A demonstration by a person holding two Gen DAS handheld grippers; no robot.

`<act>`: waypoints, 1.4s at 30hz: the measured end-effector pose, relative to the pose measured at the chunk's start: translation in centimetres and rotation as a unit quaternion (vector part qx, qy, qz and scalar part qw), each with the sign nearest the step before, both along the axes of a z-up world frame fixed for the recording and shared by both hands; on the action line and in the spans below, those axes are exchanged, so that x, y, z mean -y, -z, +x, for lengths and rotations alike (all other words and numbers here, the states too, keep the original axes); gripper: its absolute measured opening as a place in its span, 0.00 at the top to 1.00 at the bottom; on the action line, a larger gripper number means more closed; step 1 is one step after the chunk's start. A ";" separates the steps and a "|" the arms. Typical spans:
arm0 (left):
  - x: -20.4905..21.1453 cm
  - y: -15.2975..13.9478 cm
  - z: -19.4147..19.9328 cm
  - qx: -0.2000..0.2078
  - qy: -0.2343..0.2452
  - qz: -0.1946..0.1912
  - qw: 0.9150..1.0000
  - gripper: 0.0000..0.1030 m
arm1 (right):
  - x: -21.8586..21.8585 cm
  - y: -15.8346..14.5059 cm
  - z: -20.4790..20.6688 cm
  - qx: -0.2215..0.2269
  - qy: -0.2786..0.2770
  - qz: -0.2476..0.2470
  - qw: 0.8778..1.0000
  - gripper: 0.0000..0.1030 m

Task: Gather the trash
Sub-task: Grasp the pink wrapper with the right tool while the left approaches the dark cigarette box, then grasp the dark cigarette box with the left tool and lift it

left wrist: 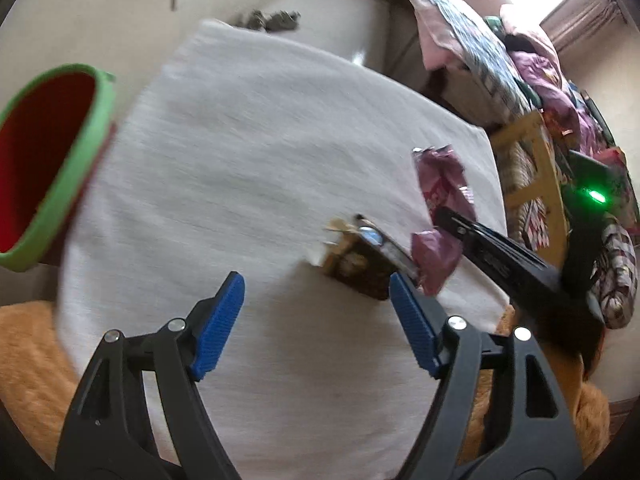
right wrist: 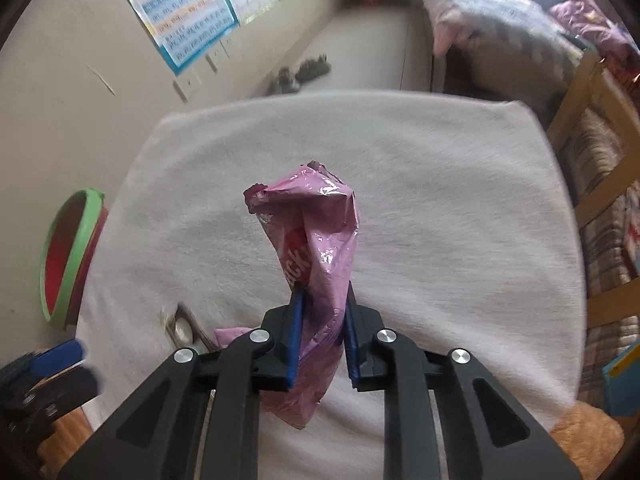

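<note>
The right claw [right wrist: 322, 312] is sitting clamped on a crumpled pink wrapper [right wrist: 316, 248], its blue pads [right wrist: 295, 340] pressing the plastic from both sides. The wrapper is standing up past the fingertips, its torn top pointing away from the claw, while its lower end is hanging down between the black arms, so the wrapper is being carried above the white cloth [right wrist: 440, 220] that is covering the tabletop. Part of the wrapper's print is showing, but the folds are cutting the lettering off.

The left claw [left wrist: 316, 292] is hovering over the same cloth with its jaws standing well apart and nothing between them. Just beyond its right fingertip a brown snack packet [left wrist: 356, 264] is lying on the cloth, touching the pink wrapper's hanging end in the left wrist view. The packet is blurred, and its printing is too smeared to read. From the right wrist view only a sliver of it is peeking out beside the wrapper, near the cloth's left edge.

Farther left of the wrapper, off the cloth's edge, a red bin with a green rim [right wrist: 70, 256] is standing; its base is cut off in both views. Beyond the cloth, a bed [right wrist: 500, 32] piled with bedding is lying along the right, and posters [right wrist: 188, 12] are hanging on the wall to the left.
</note>
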State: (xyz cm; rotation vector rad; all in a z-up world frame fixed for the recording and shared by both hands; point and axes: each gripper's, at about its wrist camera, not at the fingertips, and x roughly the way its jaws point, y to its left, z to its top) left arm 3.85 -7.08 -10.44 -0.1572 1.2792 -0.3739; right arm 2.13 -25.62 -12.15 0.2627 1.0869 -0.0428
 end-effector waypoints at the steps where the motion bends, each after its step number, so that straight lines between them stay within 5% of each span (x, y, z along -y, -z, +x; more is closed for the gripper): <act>1: 0.9 0.4 0.1 -0.007 0.003 0.002 1.000 0.30 | 0.4 -0.2 -0.6 0.003 0.004 -0.004 1.000 0.83; 9: 6.0 3.9 1.5 -0.058 0.011 0.017 0.998 0.30 | 3.8 0.0 -3.8 0.000 0.037 -0.024 0.999 0.81; 15: 7.3 2.8 1.1 -0.017 0.047 0.034 0.998 0.61 | 3.1 0.7 -4.0 -0.010 0.020 -0.023 0.999 0.74; 18: 7.5 2.5 1.3 -0.005 0.055 0.049 0.997 0.63 | 2.7 1.0 -3.9 -0.013 0.012 -0.020 1.000 0.70; 21: 7.9 2.7 1.4 -0.005 0.055 0.046 0.997 0.59 | 2.7 0.9 -4.0 -0.011 0.014 -0.019 1.000 0.67; 25: 8.3 3.4 1.6 -0.017 0.058 0.046 0.997 0.38 | 3.4 0.7 -4.1 -0.007 0.029 -0.014 0.999 0.59; 36: 9.7 5.2 1.2 -0.046 0.078 0.054 0.994 0.28 | 4.9 0.6 -5.9 -0.021 0.048 0.003 0.999 0.52; 42: 9.9 4.7 0.9 -0.031 0.103 0.052 0.993 0.60 | 5.4 1.2 -6.2 -0.035 0.057 0.020 0.998 0.52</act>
